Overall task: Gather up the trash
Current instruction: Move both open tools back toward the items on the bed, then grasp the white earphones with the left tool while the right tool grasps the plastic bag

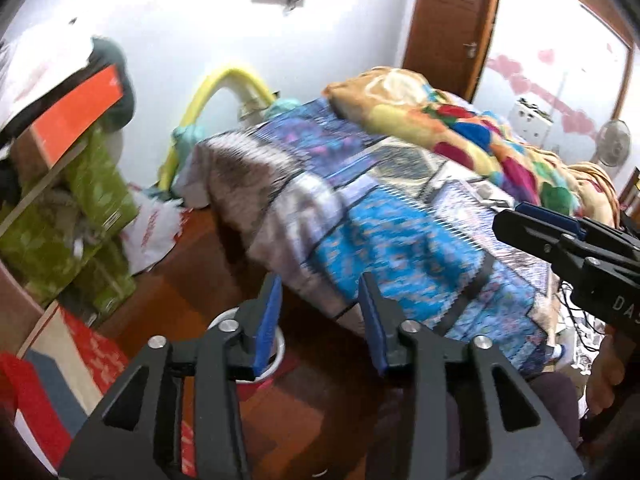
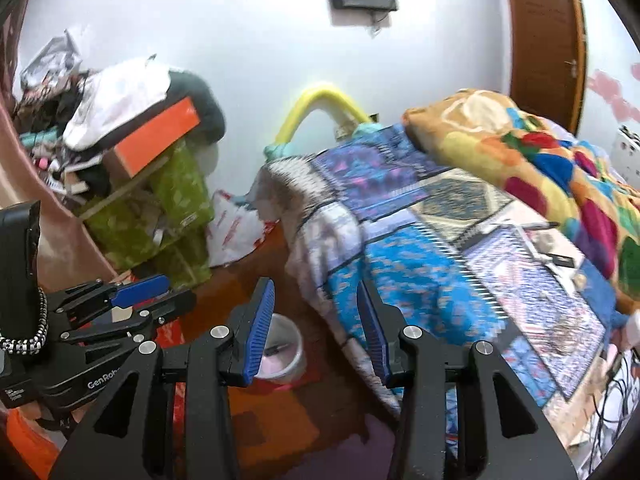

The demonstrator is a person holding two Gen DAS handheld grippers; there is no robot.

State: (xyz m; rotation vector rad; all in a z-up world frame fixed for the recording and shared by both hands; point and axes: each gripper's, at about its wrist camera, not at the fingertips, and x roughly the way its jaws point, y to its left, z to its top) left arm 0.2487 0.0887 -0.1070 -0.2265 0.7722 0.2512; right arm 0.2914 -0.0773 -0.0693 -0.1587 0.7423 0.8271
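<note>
- left tool (image 1: 320, 320): fingers apart, nothing between them, held above the floor (image 1: 192, 280) at the foot of the bed (image 1: 400, 220)
- right tool (image 2: 316, 324): fingers apart too, holding nothing, just right of the left tool
- white bucket (image 2: 294, 344) on the floor beside the bed, small dark scrap inside; sits below both tools
- white plastic bag (image 2: 236, 232) on the floor against the wall, beside the green boxes (image 2: 180, 200)
- bedspread blurred

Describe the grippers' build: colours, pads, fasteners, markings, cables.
Both the left gripper and right gripper are black plastic with triangular cutouts, silver round pins and ribbed blue pads. White lettering, partly cut off, marks each body; a black-and-white braided cord hangs by the left one.
</note>
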